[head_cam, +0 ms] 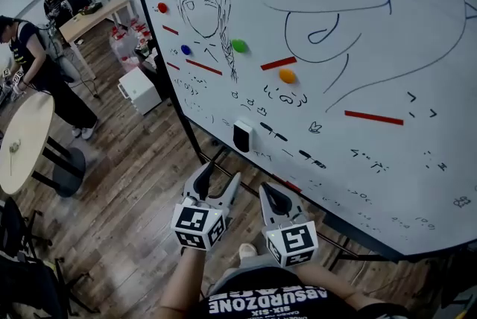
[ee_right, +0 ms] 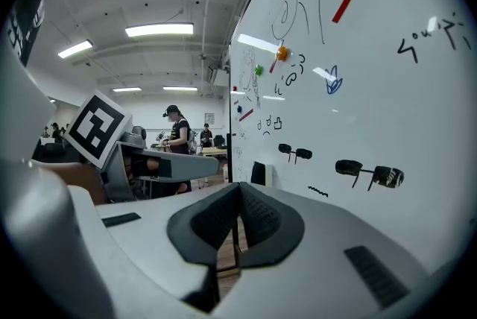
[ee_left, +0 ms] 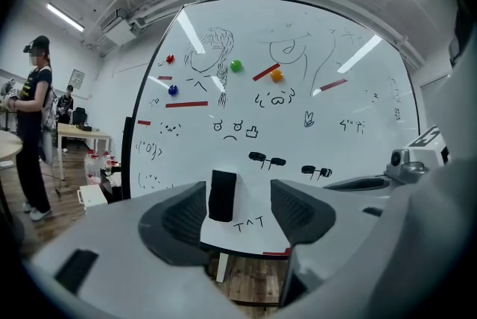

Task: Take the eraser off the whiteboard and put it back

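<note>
the left gripper [ee_left: 238, 212] has its jaws spread wide and pinches nothing. the black eraser [ee_left: 221, 195] shows in the gap between them, nearer the left jaw, but it sits well ahead of the tips, stuck upright on the whiteboard [ee_left: 313, 86] near its lower edge. the right gripper [ee_right: 238, 215], just beside the left one, has its jaws pressed together and empty, with the eraser ahead and slightly right of their tips. farther out, above the eraser, are doodled faces [ee_left: 231, 127], red strips [head_cam: 278, 63], a green magnet [head_cam: 238, 45] and an orange magnet [head_cam: 287, 75]. beyond the left jaw a person [head_cam: 33, 64] stands on the wood floor [head_cam: 134, 191].
</note>
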### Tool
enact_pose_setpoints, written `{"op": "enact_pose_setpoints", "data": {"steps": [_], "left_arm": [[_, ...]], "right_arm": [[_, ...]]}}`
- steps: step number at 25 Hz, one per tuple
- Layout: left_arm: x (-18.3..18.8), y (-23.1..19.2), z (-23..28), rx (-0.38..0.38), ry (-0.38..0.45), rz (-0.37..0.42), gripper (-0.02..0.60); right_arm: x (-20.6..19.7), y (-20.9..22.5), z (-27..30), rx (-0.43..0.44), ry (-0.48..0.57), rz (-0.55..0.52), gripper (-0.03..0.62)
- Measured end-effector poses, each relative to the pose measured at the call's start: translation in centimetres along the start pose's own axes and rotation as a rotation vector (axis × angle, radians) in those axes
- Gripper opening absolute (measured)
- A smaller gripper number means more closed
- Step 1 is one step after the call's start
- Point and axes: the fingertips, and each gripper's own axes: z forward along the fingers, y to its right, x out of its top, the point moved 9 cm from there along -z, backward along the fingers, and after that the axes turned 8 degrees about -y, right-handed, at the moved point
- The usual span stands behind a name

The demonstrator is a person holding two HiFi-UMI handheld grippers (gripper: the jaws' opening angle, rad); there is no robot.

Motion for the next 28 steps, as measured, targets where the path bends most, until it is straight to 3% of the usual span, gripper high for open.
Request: {"op": "enact_pose_setpoints", "data": {"steps": [28], "left_arm": [[-0.5, -3.6, 12.6, -0.033, -0.155, 0.019, 0.291]], "right_arm": [[0.5, 4.0, 4.8, -0.004, -0.015, 0.021, -0.002]]}}
